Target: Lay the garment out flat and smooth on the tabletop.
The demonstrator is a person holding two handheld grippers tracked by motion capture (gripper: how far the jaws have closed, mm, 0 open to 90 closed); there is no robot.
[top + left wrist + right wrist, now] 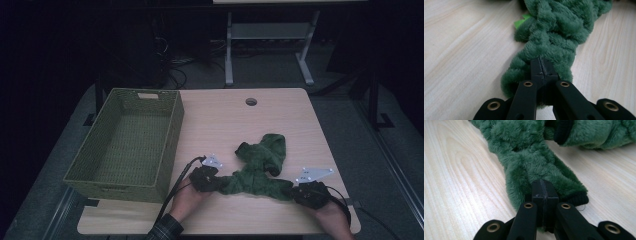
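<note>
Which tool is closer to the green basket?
Left. The left tool sits just off the green woven basket's near right corner, clamped on one end of the green fleece garment. The right tool grips its other end, farther across the table.

No writing, brand or number can be read anywhere here; the bright green tag (pixel 522 20) on the fleece shows no lettering.

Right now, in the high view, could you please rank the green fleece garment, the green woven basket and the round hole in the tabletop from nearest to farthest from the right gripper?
1. Green fleece garment: clamped in the right gripper, stretching left.
2. Round hole: far edge of the table, up and left.
3. Green woven basket: across the table, at its left side.
</note>
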